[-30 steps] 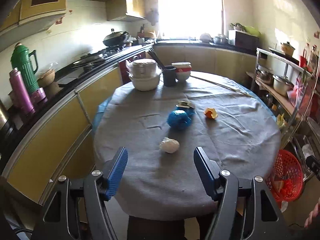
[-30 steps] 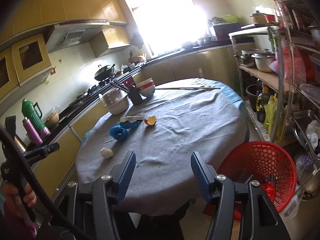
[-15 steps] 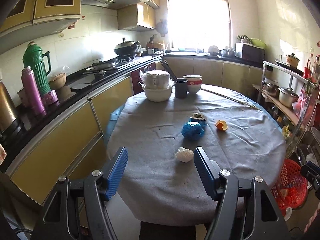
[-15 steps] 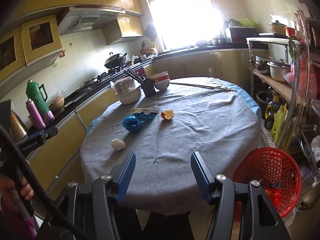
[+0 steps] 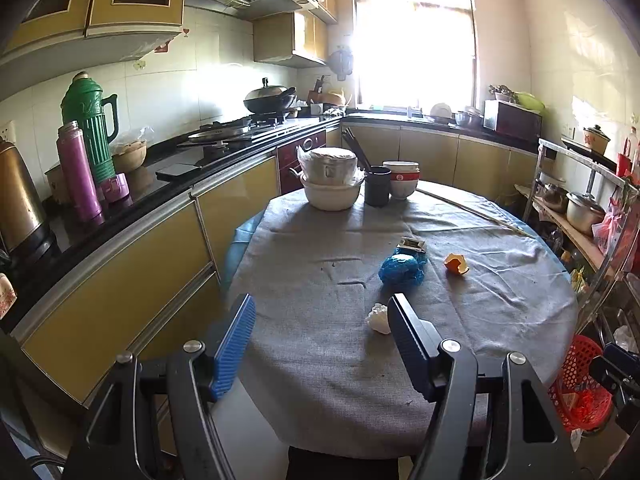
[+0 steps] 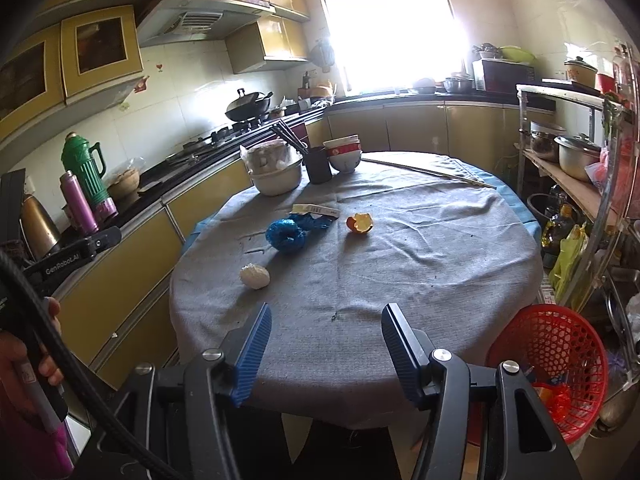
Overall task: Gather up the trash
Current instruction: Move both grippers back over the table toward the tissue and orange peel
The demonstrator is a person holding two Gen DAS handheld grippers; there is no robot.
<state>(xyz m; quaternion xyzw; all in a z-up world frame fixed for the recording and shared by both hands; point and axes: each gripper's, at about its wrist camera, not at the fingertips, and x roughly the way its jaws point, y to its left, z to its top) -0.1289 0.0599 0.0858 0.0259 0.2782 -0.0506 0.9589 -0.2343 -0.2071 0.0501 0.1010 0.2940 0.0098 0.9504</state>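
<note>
On the round table's grey cloth (image 5: 320,264) (image 6: 400,264) lie a white paper wad (image 5: 378,319) (image 6: 255,276), a crumpled blue bag (image 5: 401,269) (image 6: 286,234), an orange peel (image 5: 456,263) (image 6: 359,223) and a small wrapper (image 5: 413,244) (image 6: 314,210). A red mesh basket (image 6: 550,364) (image 5: 582,384) with some trash stands on the floor at the table's right. My left gripper (image 5: 321,322) is open and empty before the table's near edge, the wad beside its right finger. My right gripper (image 6: 326,330) is open and empty over the near edge.
At the table's far side stand stacked white bowls (image 5: 331,184), a dark cup with chopsticks (image 5: 377,186) and red-striped bowls (image 5: 401,179). A counter with flasks (image 5: 90,140) and a stove runs along the left. A metal rack with pots (image 6: 576,156) stands right.
Both grippers have tilted upward and drawn back a little, so the table sits lower in view. The left view has swung left; the wad now lies by its right finger. Both stay open.
</note>
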